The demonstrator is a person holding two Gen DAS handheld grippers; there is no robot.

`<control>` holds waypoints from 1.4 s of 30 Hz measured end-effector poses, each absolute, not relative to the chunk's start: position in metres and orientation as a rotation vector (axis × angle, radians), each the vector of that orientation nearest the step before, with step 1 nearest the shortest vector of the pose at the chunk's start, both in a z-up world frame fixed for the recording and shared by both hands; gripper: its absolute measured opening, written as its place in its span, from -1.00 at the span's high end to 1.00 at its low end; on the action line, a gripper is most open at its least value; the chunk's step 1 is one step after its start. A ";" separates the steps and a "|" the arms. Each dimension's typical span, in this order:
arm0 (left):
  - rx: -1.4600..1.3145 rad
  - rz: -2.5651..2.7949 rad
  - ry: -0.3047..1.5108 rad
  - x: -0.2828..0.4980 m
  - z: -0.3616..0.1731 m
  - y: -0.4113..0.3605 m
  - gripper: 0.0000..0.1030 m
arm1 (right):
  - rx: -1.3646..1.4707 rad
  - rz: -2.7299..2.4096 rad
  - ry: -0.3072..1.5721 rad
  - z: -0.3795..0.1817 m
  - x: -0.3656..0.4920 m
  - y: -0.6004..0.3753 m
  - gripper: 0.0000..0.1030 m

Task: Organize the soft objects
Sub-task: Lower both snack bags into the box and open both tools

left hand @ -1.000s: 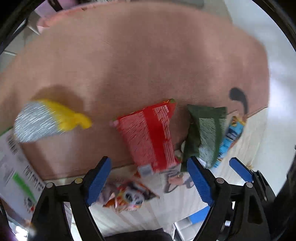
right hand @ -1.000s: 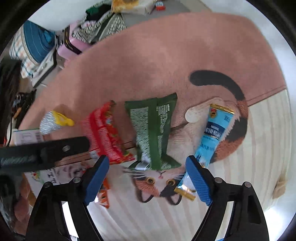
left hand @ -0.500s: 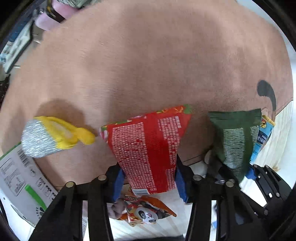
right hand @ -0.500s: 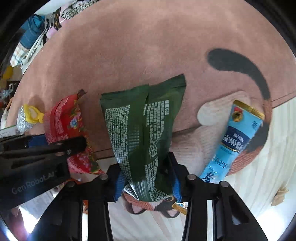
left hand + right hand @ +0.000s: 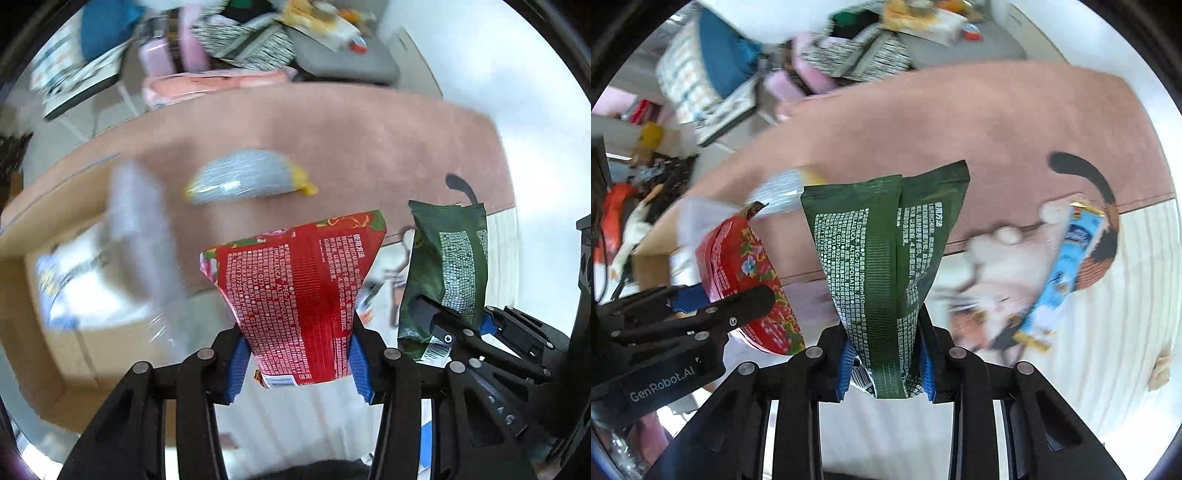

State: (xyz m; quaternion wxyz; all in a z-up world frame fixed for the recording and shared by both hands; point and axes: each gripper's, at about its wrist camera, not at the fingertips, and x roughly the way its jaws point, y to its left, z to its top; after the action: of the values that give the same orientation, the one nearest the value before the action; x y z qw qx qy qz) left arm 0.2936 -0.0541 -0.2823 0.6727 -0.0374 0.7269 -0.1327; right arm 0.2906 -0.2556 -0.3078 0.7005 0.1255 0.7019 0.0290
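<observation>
Standing upright: red pack (image 5: pixel 299 295), green pack (image 5: pixel 886 258).

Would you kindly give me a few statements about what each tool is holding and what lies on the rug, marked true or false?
1. The left tool is shut on the red packet. True.
2. The right tool holds the blue sachet. False: it grips the green packet; the blue sachet lies on the cat rug.
3. Both packets are lifted off the rug. True.
4. The silver-and-yellow pouch is in a tool. False: it lies on the rug.
</observation>
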 end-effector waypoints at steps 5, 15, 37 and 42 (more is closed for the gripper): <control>-0.121 -0.205 1.621 0.275 -0.255 0.048 0.16 | 0.242 0.194 1.513 -0.262 0.262 -0.157 0.40; -0.240 -0.024 1.768 0.246 -0.315 0.200 0.16 | 0.179 0.339 1.603 -0.288 0.244 0.043 0.40; -0.238 -0.073 1.932 0.245 -0.360 0.213 -0.17 | 0.077 0.240 1.811 -0.394 0.239 0.099 -0.66; -0.188 -0.045 1.809 0.232 -0.308 0.218 -0.76 | 0.039 0.241 1.739 -0.356 0.229 0.083 -0.69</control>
State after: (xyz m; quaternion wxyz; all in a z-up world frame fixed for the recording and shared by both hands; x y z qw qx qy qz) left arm 0.2320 0.2178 -0.3079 0.6142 -0.0814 0.7847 -0.0194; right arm 0.2294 0.0834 -0.3556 0.6387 0.0171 0.7619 0.1058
